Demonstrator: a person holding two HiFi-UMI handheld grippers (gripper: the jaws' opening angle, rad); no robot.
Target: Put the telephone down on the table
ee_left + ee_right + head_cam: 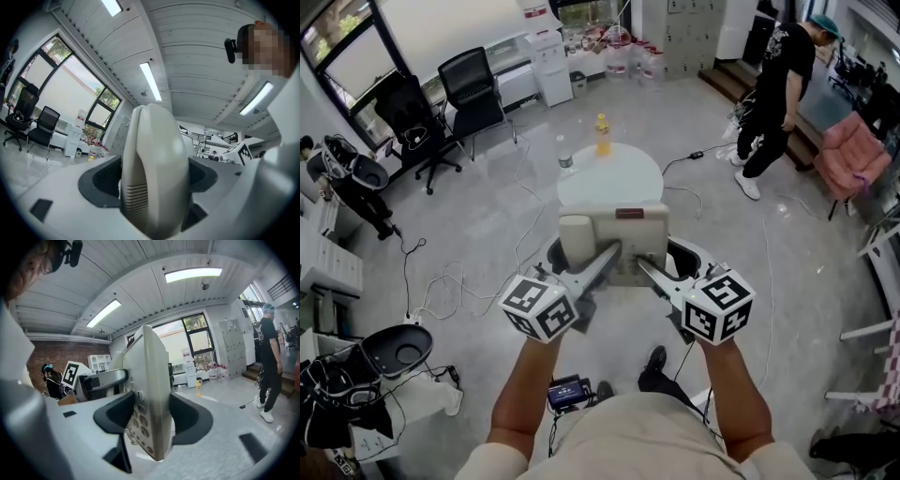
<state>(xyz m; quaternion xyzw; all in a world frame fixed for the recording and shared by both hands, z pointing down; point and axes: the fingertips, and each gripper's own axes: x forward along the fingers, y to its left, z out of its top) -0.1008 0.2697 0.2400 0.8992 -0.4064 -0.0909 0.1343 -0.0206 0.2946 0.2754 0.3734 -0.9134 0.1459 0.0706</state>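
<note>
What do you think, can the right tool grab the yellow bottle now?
Probably not: the right tool is shut on the beige plastic telephone, and the yellow bottle stands beyond it at the round white table's far edge.

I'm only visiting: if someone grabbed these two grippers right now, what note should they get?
Left gripper: shut on the telephone, handset side.
Right gripper: shut on its keypad edge.
Telephone: held in the air, near side of the round table; two bottles stand on the table's far part.
Done: nothing set down yet.
Left: lower it onto bare tabletop, then open both.
</note>
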